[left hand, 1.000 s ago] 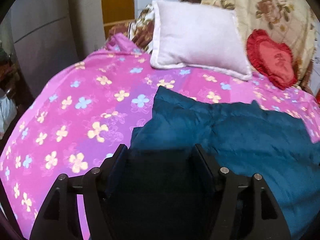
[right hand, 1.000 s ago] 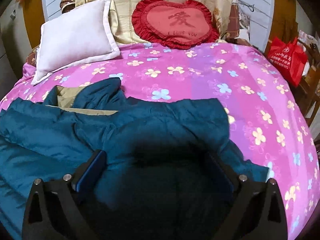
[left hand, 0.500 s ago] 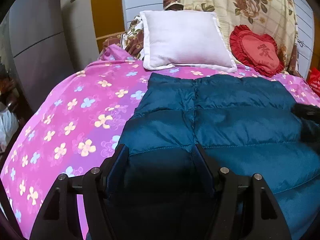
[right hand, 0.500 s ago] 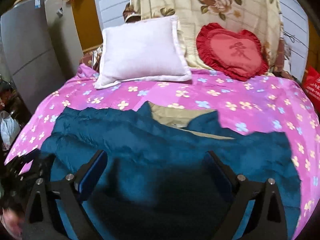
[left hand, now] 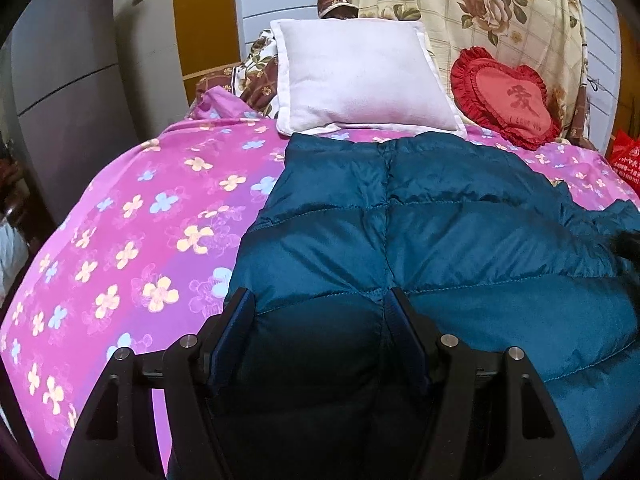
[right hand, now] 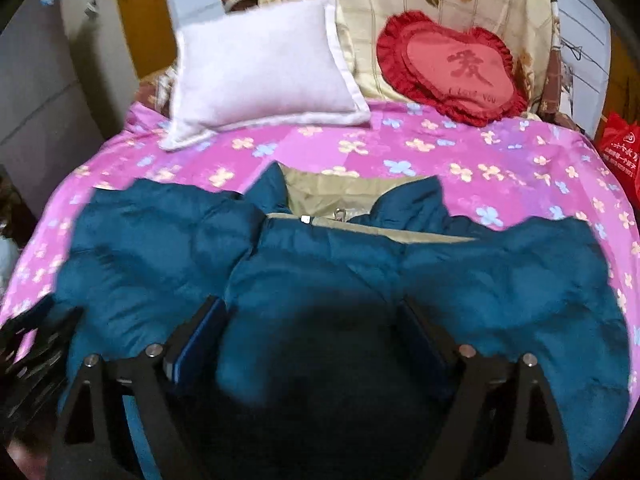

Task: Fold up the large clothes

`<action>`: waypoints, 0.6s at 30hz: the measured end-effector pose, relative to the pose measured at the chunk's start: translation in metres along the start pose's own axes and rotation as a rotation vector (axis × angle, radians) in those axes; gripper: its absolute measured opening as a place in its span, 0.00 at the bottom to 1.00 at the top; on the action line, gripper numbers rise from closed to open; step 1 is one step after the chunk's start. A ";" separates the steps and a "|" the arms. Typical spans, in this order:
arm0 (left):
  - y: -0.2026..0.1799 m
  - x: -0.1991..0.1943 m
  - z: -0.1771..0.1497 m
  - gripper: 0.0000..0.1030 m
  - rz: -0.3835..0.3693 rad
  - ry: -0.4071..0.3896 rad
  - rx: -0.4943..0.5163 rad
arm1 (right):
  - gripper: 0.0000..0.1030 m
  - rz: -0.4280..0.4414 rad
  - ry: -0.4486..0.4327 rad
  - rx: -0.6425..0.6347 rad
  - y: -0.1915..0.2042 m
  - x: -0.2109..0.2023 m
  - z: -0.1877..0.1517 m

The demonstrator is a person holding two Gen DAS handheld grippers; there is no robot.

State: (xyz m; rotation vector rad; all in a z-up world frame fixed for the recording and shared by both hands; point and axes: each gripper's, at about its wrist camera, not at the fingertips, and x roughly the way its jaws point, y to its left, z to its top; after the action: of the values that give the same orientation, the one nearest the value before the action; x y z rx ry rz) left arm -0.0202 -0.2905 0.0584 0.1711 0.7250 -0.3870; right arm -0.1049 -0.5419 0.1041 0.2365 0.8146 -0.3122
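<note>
- Teal down jacket (left hand: 460, 240) lies spread on the pink flowered bedspread (left hand: 132, 220), its far edge just short of the white pillow (left hand: 360, 76)
- Right wrist view: beige lining shows at the jacket's collar, a blue bulge either side
- Left gripper (left hand: 320, 308) tilts down over the jacket's near left part; jaws stand apart, quilted fabric between them, cannot tell if pads press it
- Right gripper (right hand: 312, 316) angles down above the jacket middle; jaws wide, fabric bulging between, no clear pinch
- Red heart cushion (right hand: 452, 68) leans against the floral blanket (left hand: 500, 8) at the bed head
- Red bag (right hand: 620, 152) sits off the bed's right side
</note>
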 end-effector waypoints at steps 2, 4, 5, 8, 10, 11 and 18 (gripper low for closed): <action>0.001 0.000 0.000 0.48 -0.008 0.002 -0.008 | 0.87 -0.025 -0.019 -0.029 -0.010 -0.027 -0.010; 0.002 0.001 -0.001 0.48 -0.011 0.002 -0.012 | 0.87 -0.069 -0.030 -0.036 -0.028 -0.052 -0.025; 0.002 0.001 -0.001 0.48 -0.010 0.002 -0.013 | 0.87 -0.085 -0.044 -0.024 -0.043 -0.066 -0.034; 0.001 0.002 -0.001 0.48 -0.005 0.000 -0.014 | 0.87 -0.196 -0.079 0.012 -0.086 -0.087 -0.050; 0.001 0.003 -0.002 0.48 -0.003 0.000 -0.014 | 0.88 -0.233 -0.055 0.058 -0.113 -0.084 -0.058; 0.000 0.003 -0.002 0.49 -0.004 -0.001 -0.015 | 0.88 -0.238 -0.017 0.086 -0.128 -0.075 -0.062; 0.006 0.000 0.000 0.49 -0.025 0.036 -0.045 | 1.00 -0.187 -0.042 0.172 -0.158 -0.051 -0.083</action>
State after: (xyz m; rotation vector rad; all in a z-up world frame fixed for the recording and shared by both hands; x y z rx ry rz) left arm -0.0177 -0.2850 0.0584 0.1270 0.7711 -0.3921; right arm -0.2514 -0.6521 0.0732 0.3146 0.7700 -0.5628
